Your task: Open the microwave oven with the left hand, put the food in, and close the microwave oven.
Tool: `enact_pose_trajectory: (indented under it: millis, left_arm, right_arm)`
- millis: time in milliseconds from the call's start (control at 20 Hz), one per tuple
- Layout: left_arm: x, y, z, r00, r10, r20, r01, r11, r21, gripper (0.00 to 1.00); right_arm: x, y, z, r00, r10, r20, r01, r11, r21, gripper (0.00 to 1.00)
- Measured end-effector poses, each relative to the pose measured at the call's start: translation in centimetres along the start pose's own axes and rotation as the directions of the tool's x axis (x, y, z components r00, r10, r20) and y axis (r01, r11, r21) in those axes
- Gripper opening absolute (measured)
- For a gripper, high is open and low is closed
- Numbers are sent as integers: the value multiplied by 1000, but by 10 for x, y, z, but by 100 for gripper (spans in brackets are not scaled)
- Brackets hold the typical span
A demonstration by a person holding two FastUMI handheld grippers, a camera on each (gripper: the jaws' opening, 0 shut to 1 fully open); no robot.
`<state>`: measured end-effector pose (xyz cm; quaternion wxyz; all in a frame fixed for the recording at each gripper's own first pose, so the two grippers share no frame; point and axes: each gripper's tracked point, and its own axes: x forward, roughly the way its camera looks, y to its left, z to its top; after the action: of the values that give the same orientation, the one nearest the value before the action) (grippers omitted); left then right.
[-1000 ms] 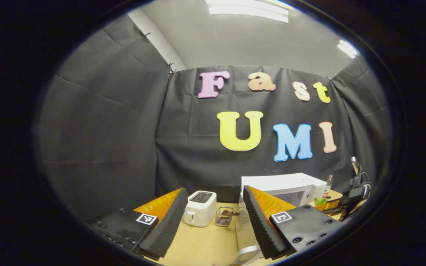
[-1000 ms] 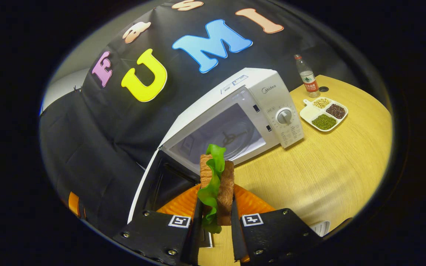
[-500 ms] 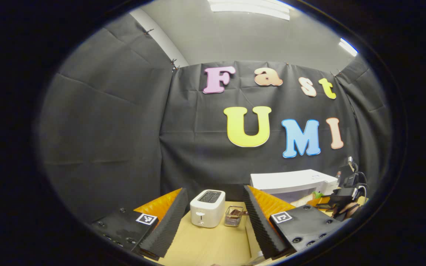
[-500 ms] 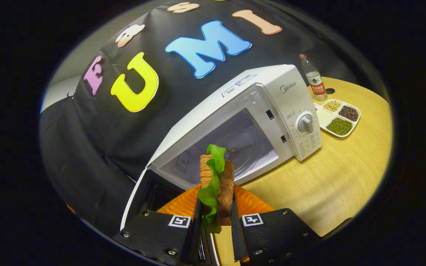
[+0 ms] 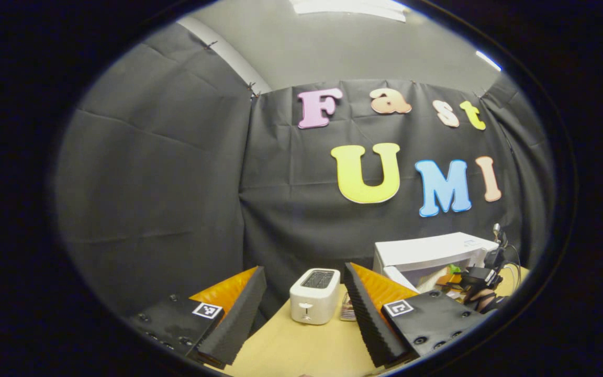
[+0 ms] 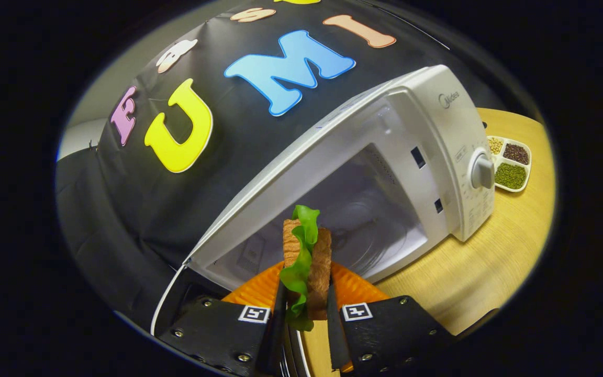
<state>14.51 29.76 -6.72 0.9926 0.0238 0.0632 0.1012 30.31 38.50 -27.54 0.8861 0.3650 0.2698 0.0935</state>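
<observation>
Your right gripper (image 6: 304, 293) is clamped on the sandwich (image 6: 306, 262), both fingers pressing its two bread slices with the green lettuce leaf sticking up out of the top. You hold the sandwich upright in the air right at the mouth of the microwave oven (image 6: 385, 173), in front of the lit cavity and not yet set on the glass turntable (image 6: 380, 235) inside. The oven door (image 6: 176, 293) hangs swung open at the cavity's left side, its white edge running down past your left finger. A round dial (image 6: 482, 172) sits on the control panel at the oven's right side. Beyond that panel, toward the far right edge of the bench (image 6: 469, 272), a white divided dish (image 6: 511, 162) holds portions of green, dark and pale beans.

Your left gripper (image 5: 304, 309) is released, its jaws standing wide apart with nothing between them, raised above the bench's left part. Between its fingers in the left gripper view you see a white toaster (image 5: 314, 296) near the bench's back edge, with a small wire rack (image 5: 347, 310) just beside it, mostly hidden behind the finger. Farther right, the microwave oven shows at the back, with your other gripper and the hand holding it at its opening.
</observation>
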Motion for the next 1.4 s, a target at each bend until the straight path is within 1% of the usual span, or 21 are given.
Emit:
enact_pose_trajectory:
  millis: [50, 150, 300, 350, 400, 450, 550, 600, 650, 700, 750, 850, 900, 950, 1000, 1050, 1100, 1150, 1200, 1250, 1400]
  left_arm:
    - [2, 2, -5, 1000, 6, -7, -6, 1000, 5, 98]
    - [2, 11, -8, 1000, 26, -16, -25, 999, 22, 98]
    - [2, 23, -6, 998, 56, -12, -55, 997, 45, 96]
    - [3, 23, -10, 998, 59, -14, -58, 997, 45, 94]
    - [4, 26, -12, 998, 63, -16, -62, 997, 43, 97]
    - [4, 27, -14, 998, 65, -22, -64, 997, 41, 96]
    - [5, 29, -19, 997, 68, -31, -67, 997, 33, 99]
    - [5, 30, -20, 997, 70, -34, -69, 997, 29, 99]
    - [5, 32, -21, 997, 72, -35, -71, 997, 25, 99]
    - [4, 32, -22, 997, 71, -37, -70, 997, 23, 99]
    - [4, 31, -22, 997, 72, -36, -71, 997, 25, 99]
    - [4, 30, -26, 997, 70, -34, -69, 997, 27, 99]
    - [4, 29, -26, 997, 70, -33, -69, 997, 25, 99]
    - [4, 28, -29, 997, 69, -37, -69, 997, 22, 99]
    - [4, 27, -31, 997, 70, -39, -69, 997, 18, 99]
    - [3, 25, -33, 997, 68, -41, -67, 998, 13, 100]
    - [3, 22, -33, 997, 65, -42, -64, 998, 9, 94]
    - [2, 20, -34, 997, 63, -44, -62, 998, 9, 96]
    - [1, 18, -35, 997, 60, -45, -60, 998, 10, 94]
    - [1, 15, -37, 997, 58, -45, -58, 998, 8, 96]
    - [-1, 10, -43, 998, 56, -42, -56, 998, 1, 97]
  right_arm:
    - [8, -2, -3, 1000, -2, 3, 2, 1000, -5, 36]
    - [20, -4, -5, 1000, -8, 6, 8, 1000, -3, 36]
    - [35, -13, -2, 999, -30, 19, 30, 999, 13, 36]
    - [39, -17, -2, 999, -42, 20, 42, 999, 20, 36]
    - [42, -20, -2, 999, -49, 22, 48, 998, 28, 36]
    - [46, -24, -3, 998, -58, 27, 58, 998, 27, 36]
    - [51, -30, -6, 997, -77, 23, 76, 997, 13, 35]
    - [52, -36, -7, 994, -105, 24, 105, 994, -5, 36]
    - [54, -39, -8, 992, -122, 20, 123, 992, -19, 44]
    - [55, -47, -8, 987, -157, 21, 158, 987, -42, 45]
    - [54, -52, -6, 983, -182, 23, 183, 981, -68, 54]
    - [53, -60, -5, 976, -216, 18, 216, 970, -115, 67]
    - [51, -66, -6, 971, -239, 14, 238, 960, -144, 69]
    - [50, -73, -8, 965, -263, 12, 261, 948, -180, 83]
    - [46, -76, -6, 962, -272, 11, 269, 940, -212, 87]
    - [42, -75, -2, 963, -269, 20, 266, 934, -238, 96]
    - [35, -73, 5, 964, -264, 39, 264, 928, -263, 96]
    - [28, -70, 12, 965, -256, 56, 261, 922, -288, 96]
    - [20, -66, 18, 968, -244, 65, 252, 917, -308, 96]
    - [11, -60, 22, 972, -225, 72, 236, 915, -327, 96]
    - [-24, -44, 41, 978, -179, 104, 205, 895, -396, 96]
